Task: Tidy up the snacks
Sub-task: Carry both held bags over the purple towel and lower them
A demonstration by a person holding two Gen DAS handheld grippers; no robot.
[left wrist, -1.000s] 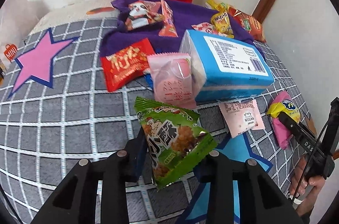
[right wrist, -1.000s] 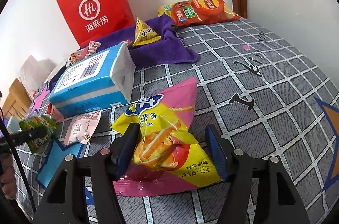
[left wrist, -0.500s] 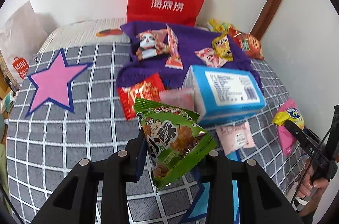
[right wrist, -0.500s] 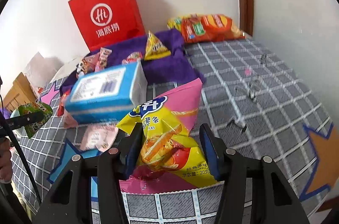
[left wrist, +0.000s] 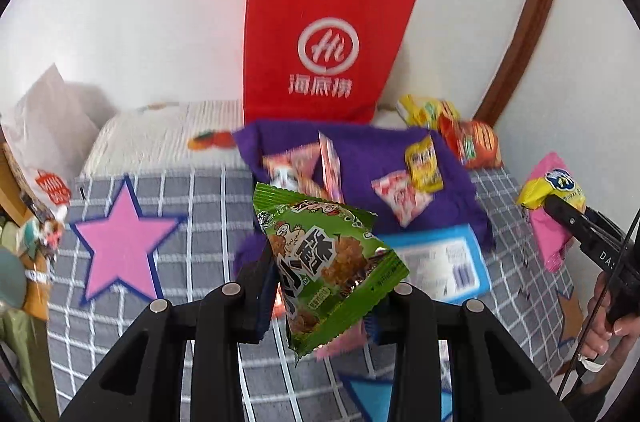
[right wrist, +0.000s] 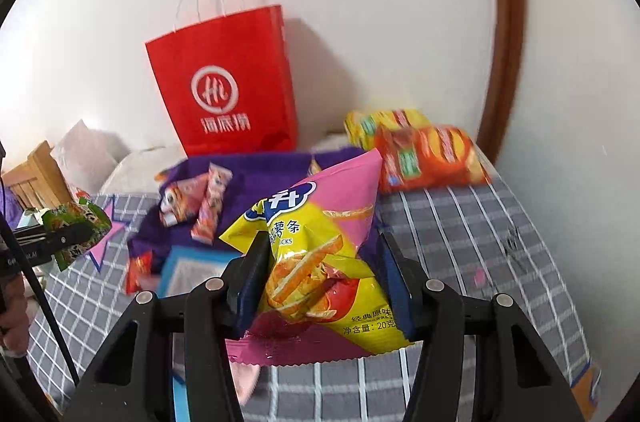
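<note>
The bed, covered in a grey checked sheet with star patches, carries everything, and one red paper bag stands upright against the wall at its far end. In front of the bag lies one purple cloth with small snack packets scattered on it; I count about four there in the left wrist view, though blur makes the count unsure. One blue box lies flat just in front of the cloth. Two orange and yellow chip bags lie side by side in the far right corner.

The right hand-held gripper is clamped on one pink and yellow fries bag, its pads pressing the bag's sides. The bag hangs clear above the bed, long axis roughly upright and leaning right, its pink top corner pointing toward the chip bags. Its jaws narrowed on the bag in the first part of the last second, and the bag is lifted off the sheet where it lay a second ago.

The left hand-held gripper grips one green snack packet, held in the air over the bed, long axis running from upper left to lower right, top edge toward the red bag. Compared with a second ago, this packet sits higher, so the red bag shows whole, handles included.
</note>
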